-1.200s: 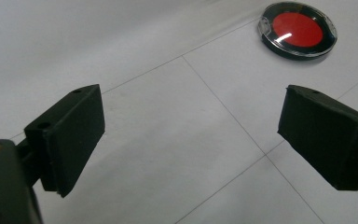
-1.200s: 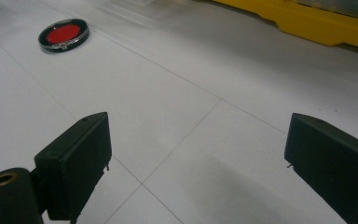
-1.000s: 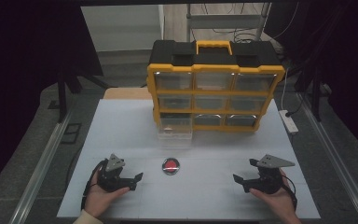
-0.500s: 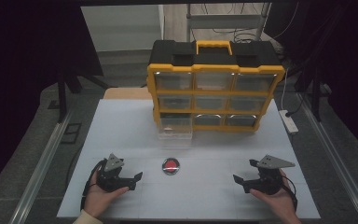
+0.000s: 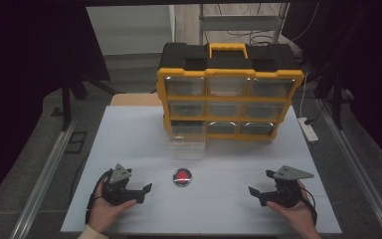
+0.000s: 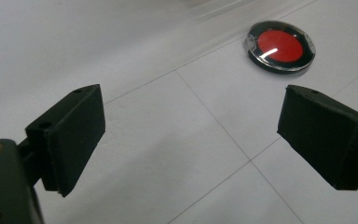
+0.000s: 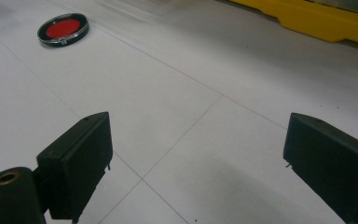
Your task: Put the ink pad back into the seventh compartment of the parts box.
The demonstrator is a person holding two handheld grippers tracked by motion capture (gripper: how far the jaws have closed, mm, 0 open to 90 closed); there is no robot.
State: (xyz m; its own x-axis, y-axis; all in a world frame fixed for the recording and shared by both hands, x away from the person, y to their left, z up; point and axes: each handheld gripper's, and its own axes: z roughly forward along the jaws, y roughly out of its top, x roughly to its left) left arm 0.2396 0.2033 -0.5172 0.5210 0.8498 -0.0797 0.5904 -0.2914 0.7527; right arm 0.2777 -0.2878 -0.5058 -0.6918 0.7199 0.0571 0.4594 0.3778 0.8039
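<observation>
Red disc [image 5: 182,177] lies flat on the white table [image 5: 129,134], alone, between the two grippers and slightly nearer the left one. Red face, black rim, clear cover with a glare streak in the left gripper view [image 6: 280,45].

Left gripper [image 5: 143,191] rests low on the table at about 8 o'clock from the disc, held in the left hand [image 5: 107,209]. Fingers [image 6: 72,137] wide apart, nothing between them. Disc sits at roughly 1 o'clock in that gripper's own view, near but not touching.

Right gripper [image 5: 255,193] at about 4 o'clock from the disc, well apart from it, in the right hand [image 5: 291,211]. Fingers [image 7: 77,163] wide too, empty. Disc far off at 11 o'clock in its view [image 7: 64,28].

Yellow-and-black drawer cabinet [image 5: 229,94] stands at the table's 12 o'clock end. Its bottom-left drawer [image 5: 186,140] is pulled out towards the disc; looks like the likely destination, though I cannot tell what is inside.

Risks, as I judge them:
- Disc is thin and lies flat. Fingers closing from above may ride over the rim and skate it across the smooth table instead of gripping.
- Glossy cover looks slippery; an off-centre pinch could let it tip or squirt out.
- Left gripper is not lined up; closing without turning towards 1 o'clock would catch only an edge.
- During a carry to the drawer, clipping its front lip could knock the disc loose.
</observation>
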